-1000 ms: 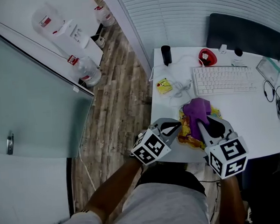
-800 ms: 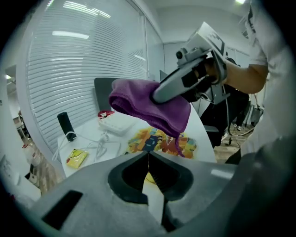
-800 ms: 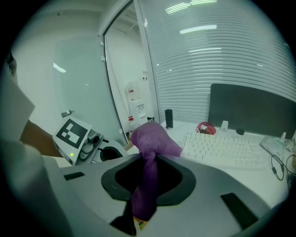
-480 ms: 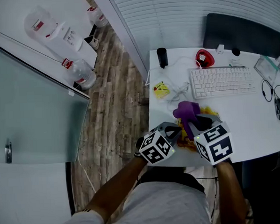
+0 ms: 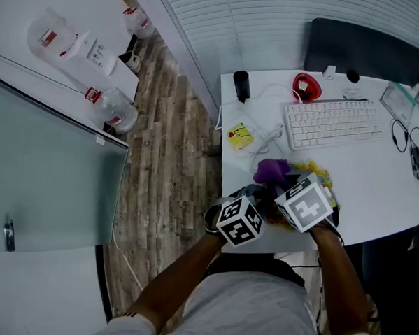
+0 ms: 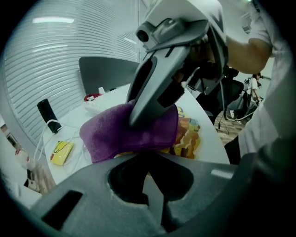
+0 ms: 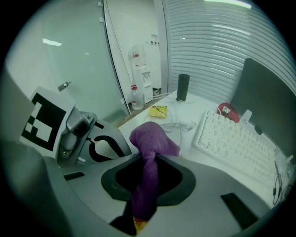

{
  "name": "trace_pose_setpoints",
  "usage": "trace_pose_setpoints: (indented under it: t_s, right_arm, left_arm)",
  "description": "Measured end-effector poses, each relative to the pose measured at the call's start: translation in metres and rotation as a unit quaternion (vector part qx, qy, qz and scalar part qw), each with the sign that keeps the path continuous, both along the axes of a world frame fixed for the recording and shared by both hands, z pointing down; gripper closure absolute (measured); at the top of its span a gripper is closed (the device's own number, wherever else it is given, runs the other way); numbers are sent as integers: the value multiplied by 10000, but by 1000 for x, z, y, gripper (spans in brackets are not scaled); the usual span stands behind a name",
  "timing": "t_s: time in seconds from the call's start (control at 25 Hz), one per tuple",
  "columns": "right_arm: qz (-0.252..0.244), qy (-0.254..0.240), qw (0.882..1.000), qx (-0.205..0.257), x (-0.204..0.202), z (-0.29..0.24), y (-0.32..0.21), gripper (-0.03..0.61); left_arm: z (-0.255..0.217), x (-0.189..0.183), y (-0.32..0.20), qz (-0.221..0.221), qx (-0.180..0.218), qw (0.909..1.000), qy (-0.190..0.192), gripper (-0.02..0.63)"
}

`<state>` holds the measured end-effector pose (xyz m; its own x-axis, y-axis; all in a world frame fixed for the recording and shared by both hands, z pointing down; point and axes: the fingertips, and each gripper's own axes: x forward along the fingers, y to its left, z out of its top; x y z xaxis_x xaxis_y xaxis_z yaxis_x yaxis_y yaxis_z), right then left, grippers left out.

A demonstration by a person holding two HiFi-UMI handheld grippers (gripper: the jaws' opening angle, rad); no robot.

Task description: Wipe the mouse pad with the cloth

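Observation:
The purple cloth (image 5: 269,171) lies bunched on the yellow-orange patterned mouse pad (image 5: 324,175) near the white desk's front edge. My right gripper (image 7: 138,216) is shut on the cloth (image 7: 149,152) and presses it down onto the pad; its marker cube (image 5: 306,204) covers much of the pad in the head view. My left gripper (image 6: 152,194) is shut, its tips at the pad's (image 6: 187,136) near-left edge, just beside the cloth (image 6: 118,132). Whether it pinches the pad is hidden. The two grippers nearly touch.
A white keyboard (image 5: 333,122) lies behind the pad. A yellow packet (image 5: 240,135), a white cable (image 5: 269,131), a black cylinder (image 5: 241,84) and a red object (image 5: 307,87) sit at the desk's back left. The desk's left edge (image 5: 222,169) drops to wood floor.
The right gripper has dragged the cloth leftward across the pad, toward the left gripper. The two marker cubes now sit much closer together, and the cloth is more bunched.

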<state>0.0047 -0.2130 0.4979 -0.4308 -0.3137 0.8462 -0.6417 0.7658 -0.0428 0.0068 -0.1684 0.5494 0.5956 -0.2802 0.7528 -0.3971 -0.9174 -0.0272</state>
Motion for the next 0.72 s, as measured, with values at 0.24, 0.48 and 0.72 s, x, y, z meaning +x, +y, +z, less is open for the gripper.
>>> trace_pose_setpoints:
  t_s: [0.24,0.48,0.72]
  right_arm:
    - [-17,111,9999,62,0,37,-11,512]
    - [272,419,9987,-109,26,27,-11,512]
    - [797,484,9956,-73,77,26,-19,512]
  left_arm:
    - [2,0,0,51,-96,9999,14,598]
    - [2,0,0,55,-105,9999,3,598]
    - [1,-1,0,42,-134,9999,14,598]
